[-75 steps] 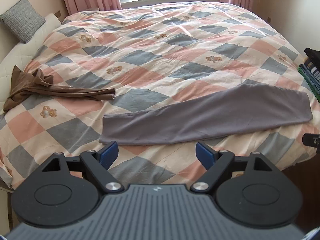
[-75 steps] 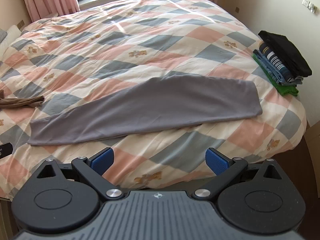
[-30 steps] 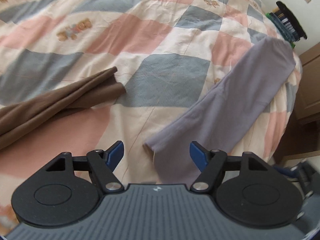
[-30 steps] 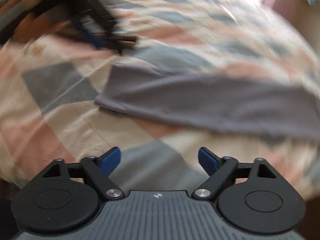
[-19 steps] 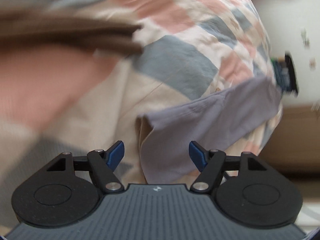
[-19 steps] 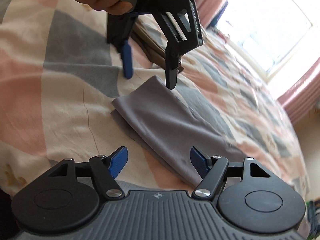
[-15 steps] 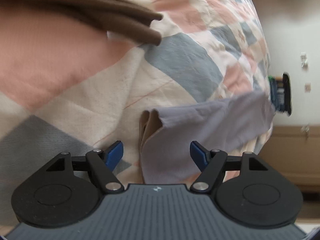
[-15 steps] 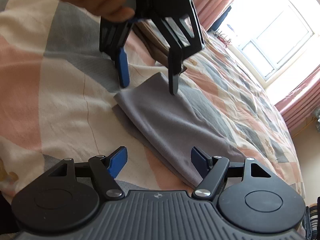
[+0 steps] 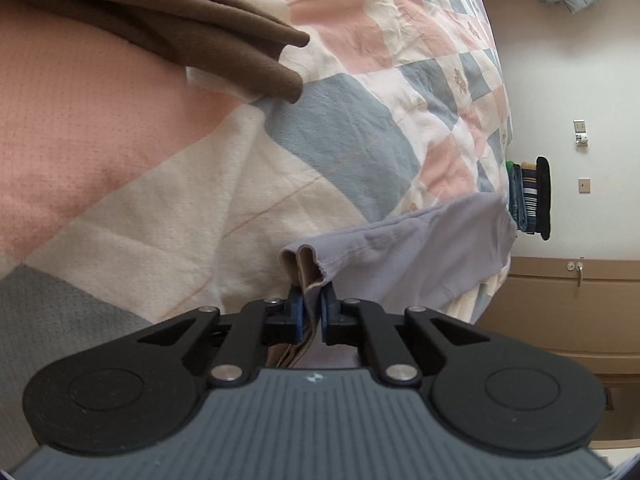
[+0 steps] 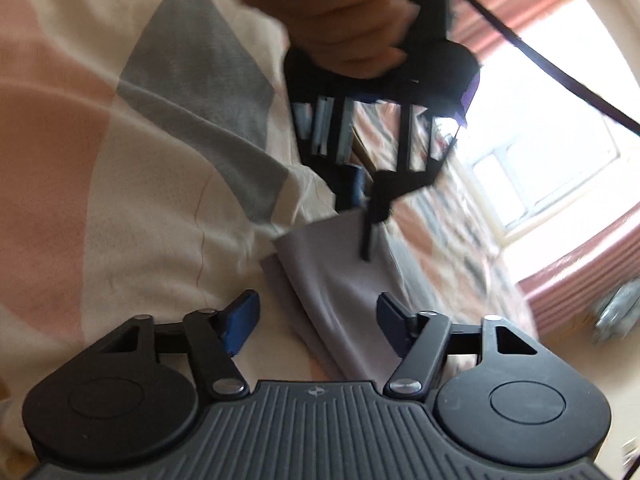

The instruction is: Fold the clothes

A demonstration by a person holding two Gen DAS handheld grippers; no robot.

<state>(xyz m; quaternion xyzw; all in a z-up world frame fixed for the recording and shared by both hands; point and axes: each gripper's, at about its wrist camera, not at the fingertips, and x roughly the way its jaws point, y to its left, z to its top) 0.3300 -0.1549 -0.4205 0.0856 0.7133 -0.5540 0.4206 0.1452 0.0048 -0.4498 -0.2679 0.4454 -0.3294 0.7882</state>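
On the quilt (image 9: 328, 148), the grey garment (image 9: 420, 264) lies stretched out, its near end pinched between the left gripper (image 9: 311, 312) pads; right gripper (image 10: 318, 320) spread apart above the same end; brown garment (image 9: 168, 28) lies nearby

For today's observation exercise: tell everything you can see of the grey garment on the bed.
The grey garment is a long, narrow, soft knit piece, folded lengthwise, lying across the checked quilt towards the bed's edge. Its near end is bunched and lifted, layers showing a beige inner side, pinched in the shut left gripper. The open right gripper hovers over the same end, not touching. The brown garment lies apart.
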